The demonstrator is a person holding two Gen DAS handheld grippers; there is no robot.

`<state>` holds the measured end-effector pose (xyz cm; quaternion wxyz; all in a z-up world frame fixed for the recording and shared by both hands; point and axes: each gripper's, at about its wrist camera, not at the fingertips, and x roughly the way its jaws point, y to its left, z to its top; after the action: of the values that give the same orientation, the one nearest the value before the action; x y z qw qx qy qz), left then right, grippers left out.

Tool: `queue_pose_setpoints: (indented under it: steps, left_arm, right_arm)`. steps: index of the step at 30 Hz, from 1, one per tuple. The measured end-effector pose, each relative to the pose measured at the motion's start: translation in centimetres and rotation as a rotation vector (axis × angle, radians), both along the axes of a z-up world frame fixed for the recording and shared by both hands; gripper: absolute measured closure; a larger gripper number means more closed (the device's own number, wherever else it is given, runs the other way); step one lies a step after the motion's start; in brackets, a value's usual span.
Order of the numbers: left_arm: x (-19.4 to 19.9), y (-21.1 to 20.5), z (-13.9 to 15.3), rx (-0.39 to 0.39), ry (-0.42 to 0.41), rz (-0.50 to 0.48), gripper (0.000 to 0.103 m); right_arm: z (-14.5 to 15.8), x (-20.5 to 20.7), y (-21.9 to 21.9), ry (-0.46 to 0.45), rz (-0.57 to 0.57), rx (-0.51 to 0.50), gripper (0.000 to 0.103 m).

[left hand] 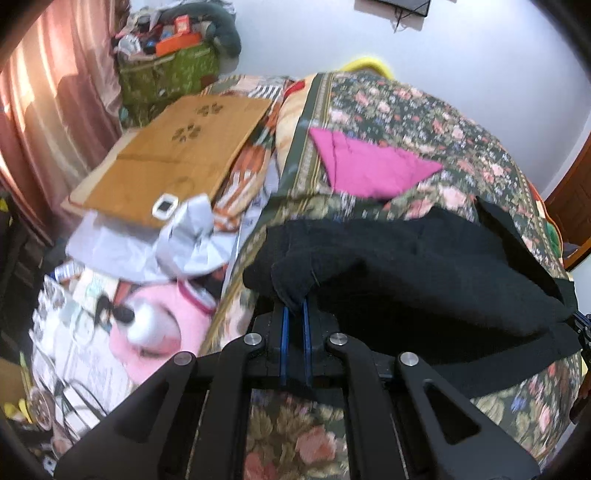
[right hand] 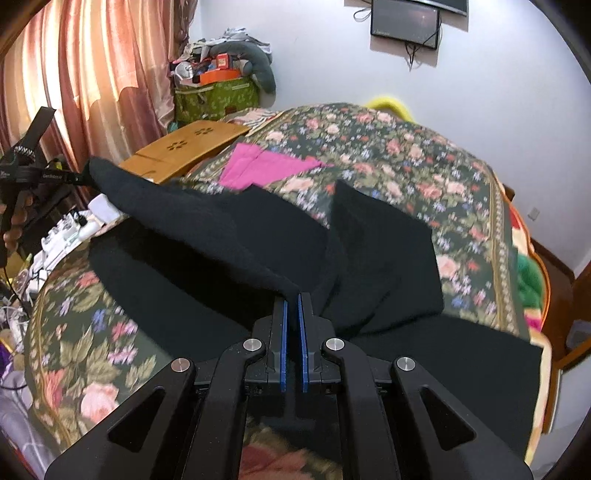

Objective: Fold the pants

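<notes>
The black pants (right hand: 258, 236) are spread over the floral bedspread (right hand: 406, 155), in front of a folded pink cloth (right hand: 266, 166). Their fabric is pinched by the left gripper (left hand: 294, 306) and by the right gripper (right hand: 291, 299), both clamped tight.

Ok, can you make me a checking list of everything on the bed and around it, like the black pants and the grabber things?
Surface: floral bedspread, rumpled.
Job's things: black pants, partly lifted, partly on the bed.
Clutter: pink cloth beyond the pants; wooden board; crumpled grey paper; pink plush toy.
Grippers: left hand-held gripper shut on the pants; right hand-held gripper shut on the pants.
Cables: cable dangling under the wall screen.
Surroundings: pink curtain; green box piled with things.
</notes>
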<state>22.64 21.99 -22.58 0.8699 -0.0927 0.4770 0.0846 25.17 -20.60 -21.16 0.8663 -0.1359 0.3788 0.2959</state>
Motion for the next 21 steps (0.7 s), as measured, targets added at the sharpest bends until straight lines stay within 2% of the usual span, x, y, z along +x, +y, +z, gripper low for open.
queue_pose_setpoints:
  steps: [4, 7, 10, 16, 19, 21]
  left_arm:
    - [-1.3, 0.6, -3.5, -0.053, 0.086, 0.022, 0.097]
    - [-2.0, 0.6, -5.6, -0.045, 0.146, 0.042, 0.098]
    - [-2.7, 0.6, -6.4, -0.052, 0.17, 0.04, 0.098]
    - [-3.4, -0.2, -3.5, 0.073, 0.107, 0.041, 0.094]
    - [-2.8, -1.3, -1.8, 0.102, 0.067, 0.011, 0.086]
    - [-2.2, -2.1, -0.7, 0.111, 0.04, -0.004, 0.073]
  right_arm:
    - [-1.4, -1.3, 0.4, 0.027, 0.015, -0.029, 0.098]
    - [-1.8, -1.9, 0.3, 0.029, 0.011, -0.034, 0.097]
    - [-1.4, -2.2, 0.0, 0.04, 0.013, -0.018, 0.094]
    - [-0.1, -2.3, -1.0, 0.074, 0.009, 0.012, 0.094]
    - [1.0, -2.1, -1.8, 0.087, 0.002, 0.046, 0.091]
    - [1.7, -1.6, -2.1, 0.084, -0.003, 0.055, 0.082]
